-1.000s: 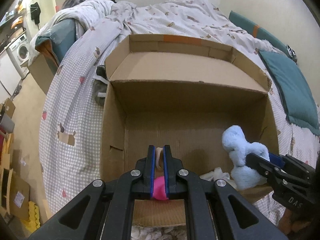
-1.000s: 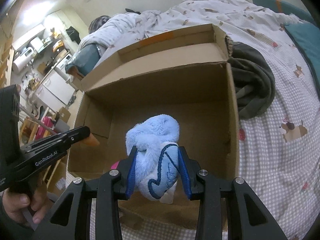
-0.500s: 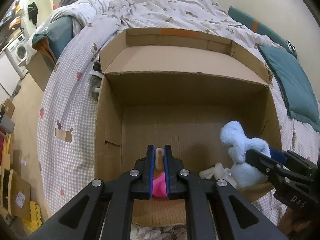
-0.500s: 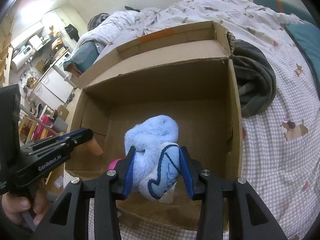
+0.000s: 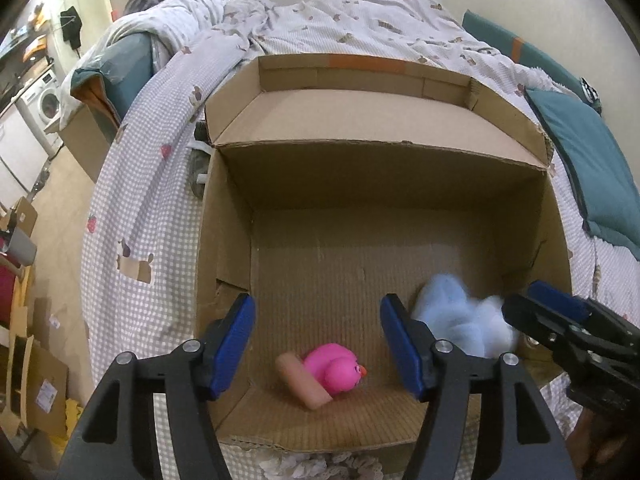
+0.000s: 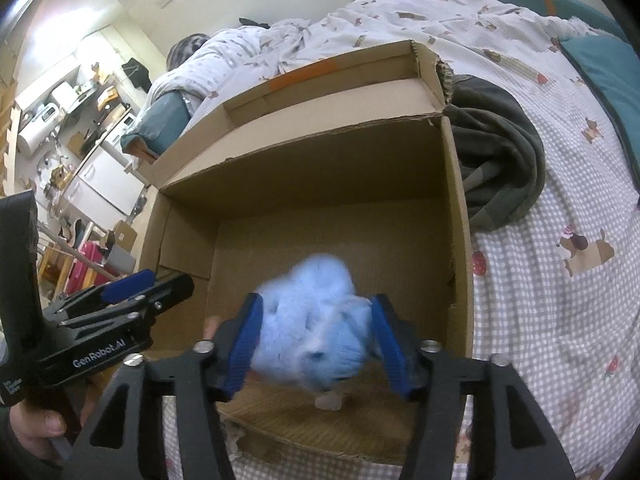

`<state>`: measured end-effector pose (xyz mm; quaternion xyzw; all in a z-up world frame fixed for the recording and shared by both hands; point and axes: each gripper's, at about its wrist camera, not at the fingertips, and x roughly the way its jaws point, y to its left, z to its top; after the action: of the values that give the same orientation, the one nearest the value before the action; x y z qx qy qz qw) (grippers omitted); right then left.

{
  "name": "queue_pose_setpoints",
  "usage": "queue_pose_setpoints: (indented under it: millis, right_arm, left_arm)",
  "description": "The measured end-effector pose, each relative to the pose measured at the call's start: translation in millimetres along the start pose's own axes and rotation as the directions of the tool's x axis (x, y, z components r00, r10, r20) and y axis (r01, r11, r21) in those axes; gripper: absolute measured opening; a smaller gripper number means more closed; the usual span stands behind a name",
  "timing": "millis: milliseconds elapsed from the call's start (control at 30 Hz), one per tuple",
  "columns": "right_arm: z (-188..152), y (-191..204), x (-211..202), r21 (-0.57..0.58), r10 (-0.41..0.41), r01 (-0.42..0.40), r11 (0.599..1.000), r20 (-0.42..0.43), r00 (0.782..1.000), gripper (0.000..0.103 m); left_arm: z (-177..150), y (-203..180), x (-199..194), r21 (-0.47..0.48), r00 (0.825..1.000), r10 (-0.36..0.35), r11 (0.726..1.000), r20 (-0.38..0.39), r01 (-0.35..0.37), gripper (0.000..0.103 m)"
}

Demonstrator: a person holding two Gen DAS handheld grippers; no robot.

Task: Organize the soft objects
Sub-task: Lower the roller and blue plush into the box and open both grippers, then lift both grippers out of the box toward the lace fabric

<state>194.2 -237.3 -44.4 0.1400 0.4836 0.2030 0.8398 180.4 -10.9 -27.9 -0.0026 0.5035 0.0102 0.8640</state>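
It was a home, a small lived-in bedroom. A bed (image 5: 360, 24) with a rumpled checked duvet (image 6: 560, 300) and teal pillows (image 5: 592, 168) filled most of the room. A washing machine (image 5: 44, 98) stood off to the left, a white fridge (image 6: 106, 188) and cluttered shelves (image 6: 52, 108) beyond, with flattened cardboard (image 5: 36, 384) on the floor.

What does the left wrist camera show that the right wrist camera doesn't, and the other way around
Only the left wrist view shows the pink duck toy lying on the box floor against a tan cylinder, between the open left gripper. Only the right wrist view shows the dark grey blanket bunched beside the box, and the blue plush toy blurred between the open right gripper. Both show the cardboard box on the checked bedspread, and the plush.
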Motion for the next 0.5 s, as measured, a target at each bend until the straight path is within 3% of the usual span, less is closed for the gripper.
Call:
queue_pose_setpoints:
  millis: [67,167,500]
  right_arm:
    - [0.8,1.0,-2.4,-0.001,0.000,0.000,1.000,0.016,1.000,0.077]
    - [3.0,-0.1,-4.6,0.007,0.010,-0.011,1.000,0.028,1.000,0.080]
    - [2.8,-1.0,-1.3,0.017,0.010,-0.010,1.000,0.020,1.000,0.080]
  left_arm:
    - [0.0,1.0,1.5,-0.005,1.000,0.001,1.000,-0.006,-0.001,0.062]
    - [-0.2,2.6,2.4,-0.013,1.000,0.001,1.000,-0.011,-0.001,0.062]
    - [-1.2,-1.1,1.5,0.009,1.000,0.008,1.000,-0.003,-0.008,0.062]
